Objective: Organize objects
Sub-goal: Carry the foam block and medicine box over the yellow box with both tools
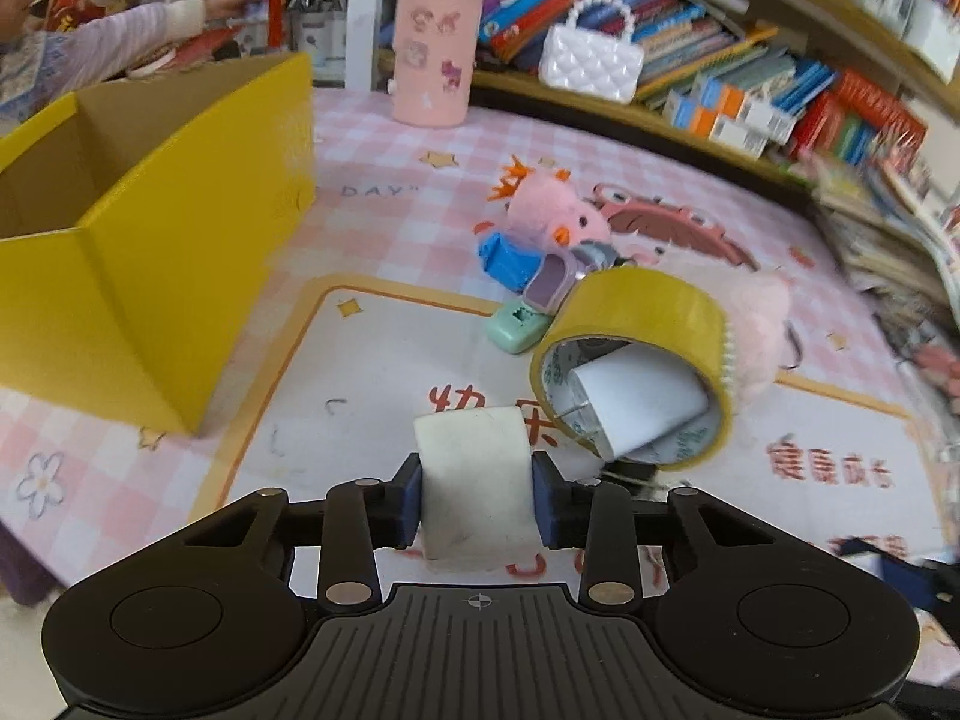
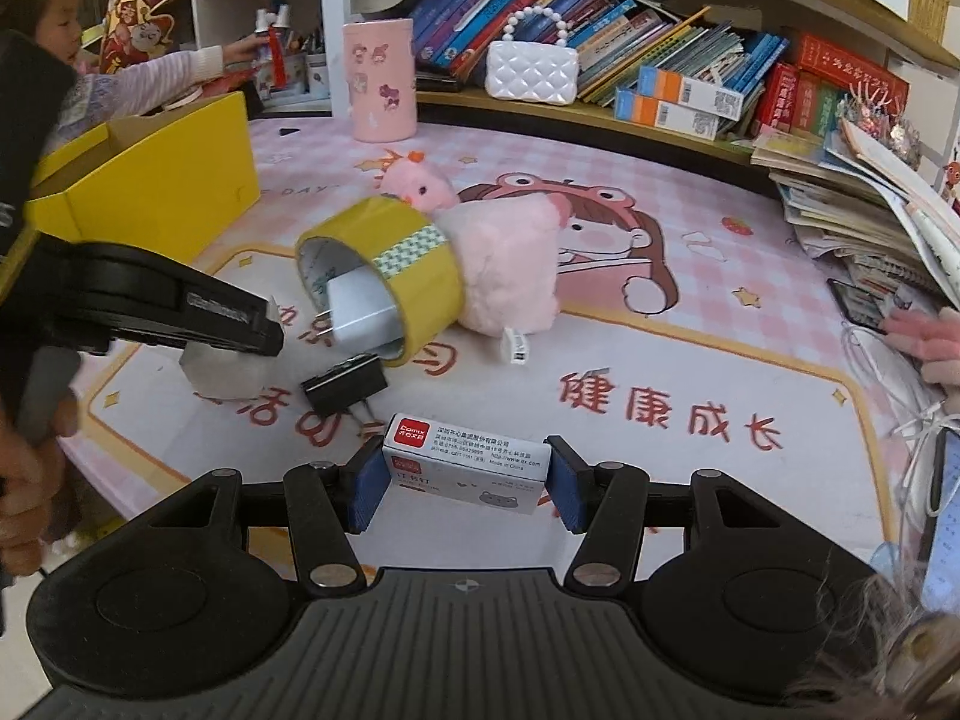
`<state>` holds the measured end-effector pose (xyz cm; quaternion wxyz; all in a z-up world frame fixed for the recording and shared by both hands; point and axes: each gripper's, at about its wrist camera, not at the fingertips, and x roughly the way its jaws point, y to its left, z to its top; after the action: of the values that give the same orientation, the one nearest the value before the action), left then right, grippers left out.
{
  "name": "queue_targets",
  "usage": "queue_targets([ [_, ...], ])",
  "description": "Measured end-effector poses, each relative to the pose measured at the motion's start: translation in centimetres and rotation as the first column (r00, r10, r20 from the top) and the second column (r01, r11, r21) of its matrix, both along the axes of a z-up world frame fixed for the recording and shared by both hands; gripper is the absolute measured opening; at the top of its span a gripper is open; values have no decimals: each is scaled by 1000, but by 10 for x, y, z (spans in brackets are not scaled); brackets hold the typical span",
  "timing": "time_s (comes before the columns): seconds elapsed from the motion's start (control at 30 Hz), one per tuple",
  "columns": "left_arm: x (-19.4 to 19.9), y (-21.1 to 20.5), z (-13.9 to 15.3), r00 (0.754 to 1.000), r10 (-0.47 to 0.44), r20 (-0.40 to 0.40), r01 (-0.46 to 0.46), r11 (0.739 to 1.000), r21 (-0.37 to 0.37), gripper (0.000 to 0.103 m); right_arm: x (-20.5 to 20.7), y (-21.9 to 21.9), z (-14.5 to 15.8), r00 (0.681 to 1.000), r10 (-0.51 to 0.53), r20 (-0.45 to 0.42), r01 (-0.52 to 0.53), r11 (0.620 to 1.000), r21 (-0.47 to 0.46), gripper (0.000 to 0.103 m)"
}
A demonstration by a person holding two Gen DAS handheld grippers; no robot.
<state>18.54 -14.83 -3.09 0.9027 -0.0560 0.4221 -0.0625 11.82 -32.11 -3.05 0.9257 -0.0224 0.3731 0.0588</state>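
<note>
both grippers are loaded: left gripper (image 1: 475, 495) pinches a white roll (image 1: 472, 489), right gripper (image 2: 465, 476) a staple box (image 2: 467, 468). i see nothing inside the yellow box (image 1: 150, 276); tape (image 1: 636, 363), plush beside it remain.

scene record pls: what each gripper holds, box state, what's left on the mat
left gripper: shut on white tape roll
right gripper: shut on staples box
yellow box: open, on mat, left of the pile
yellow tape roll: on its side, white charger inside
black binder clip: on mat, by the roll
pink plush: behind the roll
</note>
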Motion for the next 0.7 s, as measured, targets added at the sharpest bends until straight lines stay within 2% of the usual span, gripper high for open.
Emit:
queue_targets([
  [0.13, -32, 21, 13, 1000, 4, 25, -3, 999, -44, 34, -4, 11, 0, 1000, 20, -13, -20, 1000, 6, 52],
  [0.3, -66, 54, 13, 999, 33, 2, -33, 996, -85, 34, -15, 38, 1, 998, 63, -24, -63, 998, -1, 52],
  [0.47, -90, 90, 9, 999, 40, -13, -41, 996, -81, 34, -26, 72, 8, 995, 99, -10, -99, 995, -11, 52],
  [0.7, -117, 150, 10, 998, 59, -1, -59, 996, -67, 34, -49, 132, 10, 992, 121, -47, -122, 992, -27, 52],
])
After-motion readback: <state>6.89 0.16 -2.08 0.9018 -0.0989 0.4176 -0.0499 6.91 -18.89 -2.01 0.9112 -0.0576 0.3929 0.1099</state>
